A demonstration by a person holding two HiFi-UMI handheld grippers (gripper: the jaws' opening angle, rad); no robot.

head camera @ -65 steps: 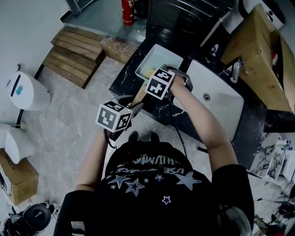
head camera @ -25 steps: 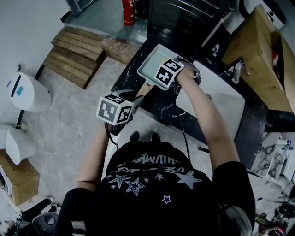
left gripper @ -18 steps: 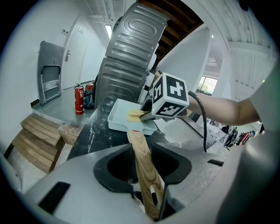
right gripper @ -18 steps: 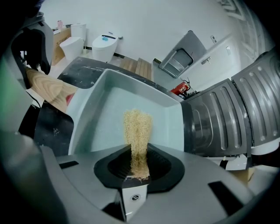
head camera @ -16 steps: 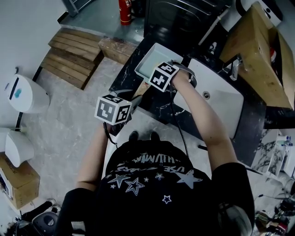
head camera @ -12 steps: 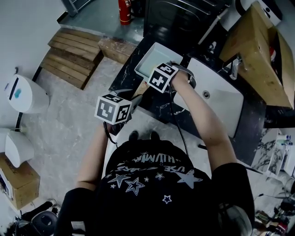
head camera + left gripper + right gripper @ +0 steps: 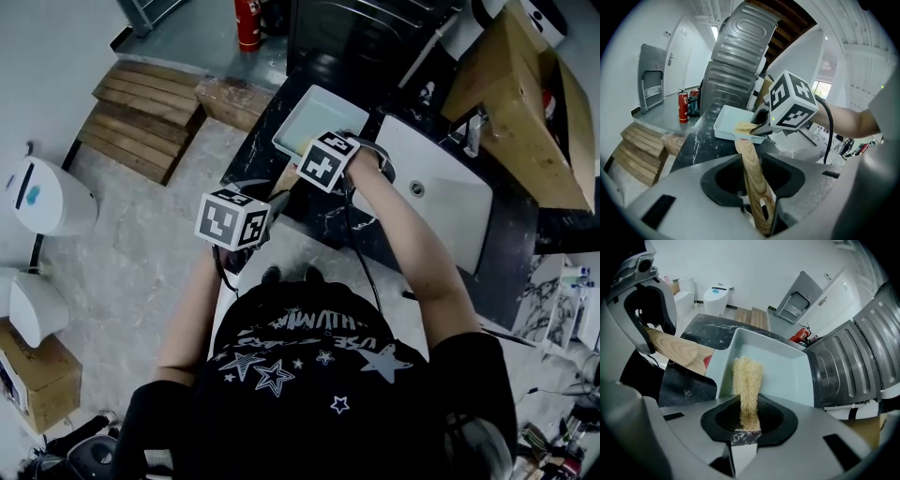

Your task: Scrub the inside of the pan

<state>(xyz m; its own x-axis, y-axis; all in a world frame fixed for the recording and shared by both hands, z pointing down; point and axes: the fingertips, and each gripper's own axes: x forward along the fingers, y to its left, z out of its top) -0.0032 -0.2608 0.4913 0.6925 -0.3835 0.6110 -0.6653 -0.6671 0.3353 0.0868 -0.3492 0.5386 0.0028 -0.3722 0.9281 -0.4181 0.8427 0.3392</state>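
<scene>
One pan (image 7: 312, 119), one scrubber (image 7: 747, 377), one sink (image 7: 448, 208).

The pan (image 7: 314, 117) sits on the counter (image 7: 258, 152). Its handle (image 7: 749, 154) reaches back into my left gripper (image 7: 752, 187). My right gripper's (image 7: 746, 420) scrubber (image 7: 747, 376) lies inside the pan. The sink (image 7: 441, 202) is right of it and the steps (image 7: 145, 112) are left.

It looks like a workshop or storeroom: white ceramic toilets (image 7: 42, 192) at left, a white rectangular basin (image 7: 433, 202) right of centre, and a slatted wooden pallet (image 7: 141, 117) upper left.

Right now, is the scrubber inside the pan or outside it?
Inside. The scrubber, clamped in the right gripper, extends past the near rim, within the walls of the pan.
</scene>
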